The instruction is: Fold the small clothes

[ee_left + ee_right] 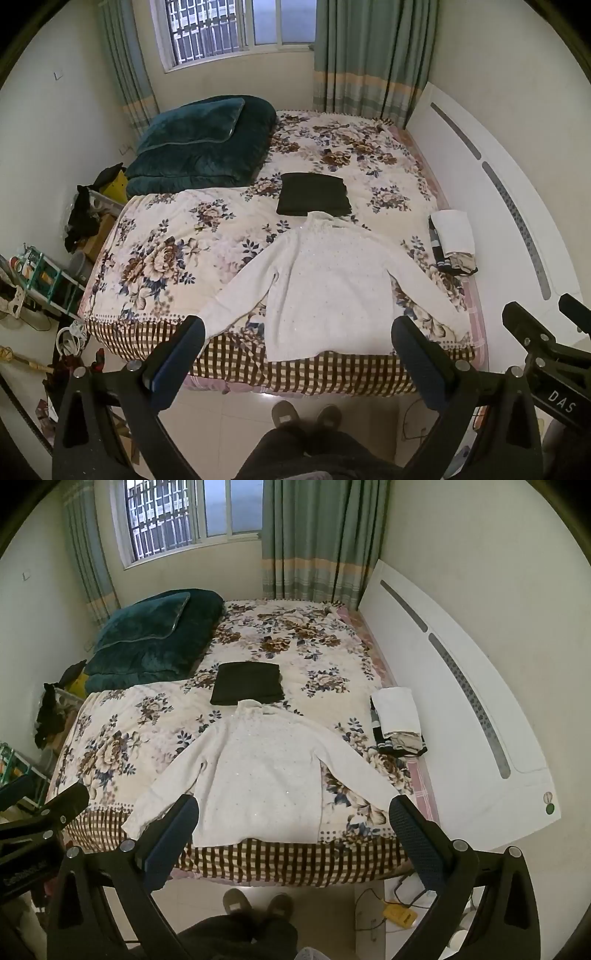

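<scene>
A small white sweater (328, 291) lies flat on the floral bed cover, sleeves spread to both sides, hem at the bed's near edge; it also shows in the right wrist view (258, 771). My left gripper (299, 332) is open and empty, held above the floor in front of the hem. My right gripper (293, 812) is open and empty too, at about the same height before the bed. A folded black garment (314, 199) lies just behind the sweater's collar. A stack of folded clothes with a white piece on top (452, 240) lies by the headboard.
The bed (184, 258) fills the middle. A dark green quilt and pillow (199, 144) lie at its far left. A white headboard (491, 206) runs along the right. Cluttered shelves (44, 280) stand at the left. The person's feet (306, 413) are on the tiled floor below.
</scene>
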The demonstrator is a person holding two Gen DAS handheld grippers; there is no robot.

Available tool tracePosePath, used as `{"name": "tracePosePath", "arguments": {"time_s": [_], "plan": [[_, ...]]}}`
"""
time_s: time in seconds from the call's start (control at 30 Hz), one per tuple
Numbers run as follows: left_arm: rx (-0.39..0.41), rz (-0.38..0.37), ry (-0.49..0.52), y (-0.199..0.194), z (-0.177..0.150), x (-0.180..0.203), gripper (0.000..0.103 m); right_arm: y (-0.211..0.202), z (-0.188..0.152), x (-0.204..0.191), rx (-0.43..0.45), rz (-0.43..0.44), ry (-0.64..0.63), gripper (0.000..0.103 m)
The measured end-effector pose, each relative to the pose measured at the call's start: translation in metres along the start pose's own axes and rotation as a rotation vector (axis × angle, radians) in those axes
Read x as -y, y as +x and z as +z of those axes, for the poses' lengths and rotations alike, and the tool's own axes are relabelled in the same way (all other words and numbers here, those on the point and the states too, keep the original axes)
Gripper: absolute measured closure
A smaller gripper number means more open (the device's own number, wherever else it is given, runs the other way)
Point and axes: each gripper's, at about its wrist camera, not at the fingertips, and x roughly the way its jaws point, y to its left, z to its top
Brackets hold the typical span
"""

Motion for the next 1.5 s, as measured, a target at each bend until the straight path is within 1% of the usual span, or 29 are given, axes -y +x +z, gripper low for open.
{"name": "tracePosePath", "arguments": {"time_s": [0.4, 0.67, 1.0, 1.07, 1.17, 1.5], "plan": [[0.003, -0.002, -0.004, 0.0, 0.0, 0.0, 0.0, 0.003, -0.002, -0.002, 0.002, 0.003, -0.005, 0.0], [0.007, -0.003, -0.004, 0.0, 0.0, -0.001, 0.0, -0.006, 0.006, -0.008, 0.004, 0.003, -0.006, 0.0], [0.01, -0.004, -0.005, 0.0, 0.003, 0.0, 0.0, -0.007, 0.004, -0.011, 0.006, 0.002, -0.009, 0.0], [0.011, -0.007, -0.006, 0.0, 0.002, -0.001, 0.0, -0.015, 0.016, -0.02, 0.006, 0.004, -0.014, 0.0], [0.012, -0.005, -0.005, 0.0, 0.003, 0.0, 0.0, -0.018, 0.021, -0.022, 0.01, 0.004, -0.017, 0.0], [0.014, -0.005, -0.005, -0.003, 0.006, 0.002, 0.0, -0.016, 0.02, -0.018, 0.015, 0.009, -0.018, 0.0]]}}
